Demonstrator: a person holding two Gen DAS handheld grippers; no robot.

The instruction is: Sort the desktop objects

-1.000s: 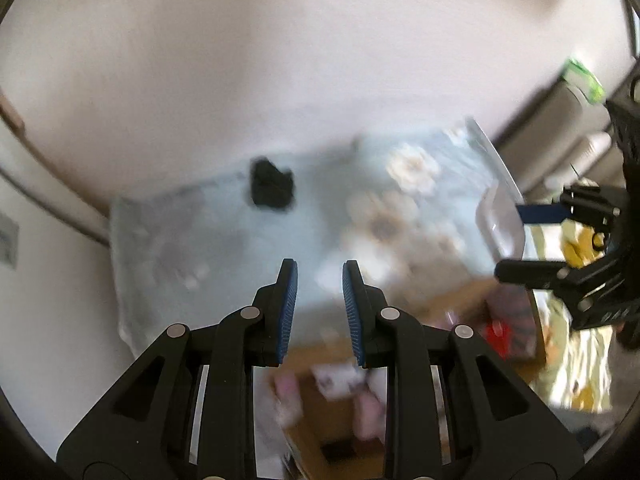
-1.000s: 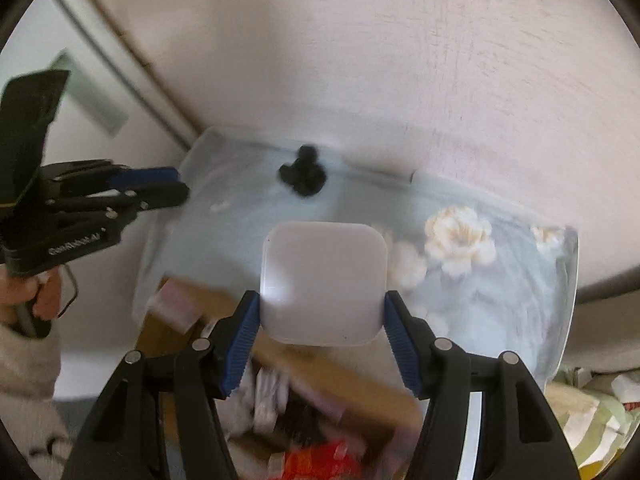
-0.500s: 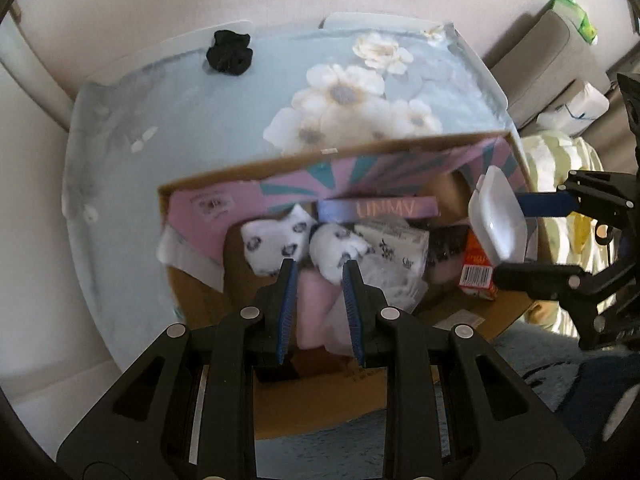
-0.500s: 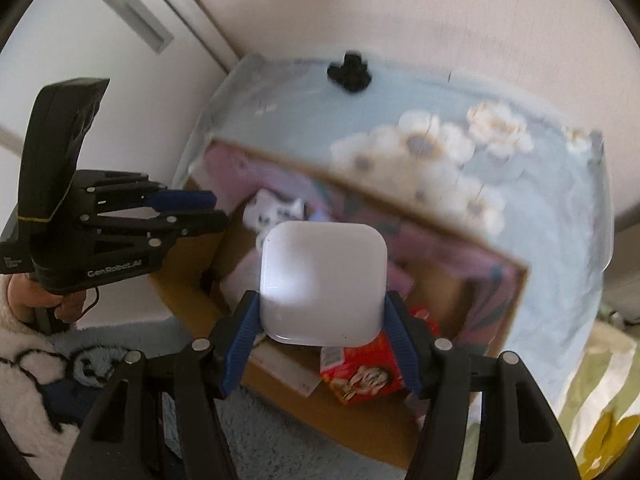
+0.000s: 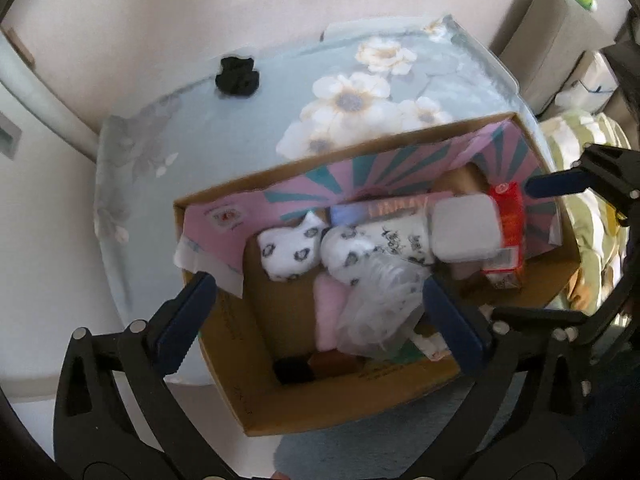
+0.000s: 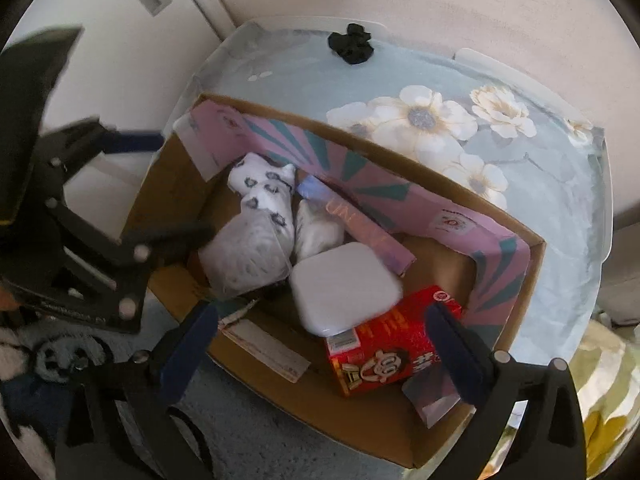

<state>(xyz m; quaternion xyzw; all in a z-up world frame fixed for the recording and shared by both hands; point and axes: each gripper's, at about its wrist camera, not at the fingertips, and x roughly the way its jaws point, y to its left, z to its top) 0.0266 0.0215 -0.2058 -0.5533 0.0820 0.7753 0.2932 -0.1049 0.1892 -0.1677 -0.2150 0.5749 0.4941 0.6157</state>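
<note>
My right gripper [image 6: 320,344] is spreading wide, jaws just opened, dropping the white rounded-square plastic case [image 6: 345,290] into the brown cardboard box [image 6: 400,432]; landing tilted on the red snack carton [image 6: 394,346], it may slide off.

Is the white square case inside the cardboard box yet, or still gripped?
Inside. The white square case lies on the red carton in the cardboard box, clear of the open right gripper.

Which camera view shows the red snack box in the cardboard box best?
The right wrist view shows the red snack box best: its printed front face is near and mostly visible, with only the white square case overlapping one corner. In the left wrist view, the red snack box appears smaller, at the edge, half hidden behind that case.
</note>
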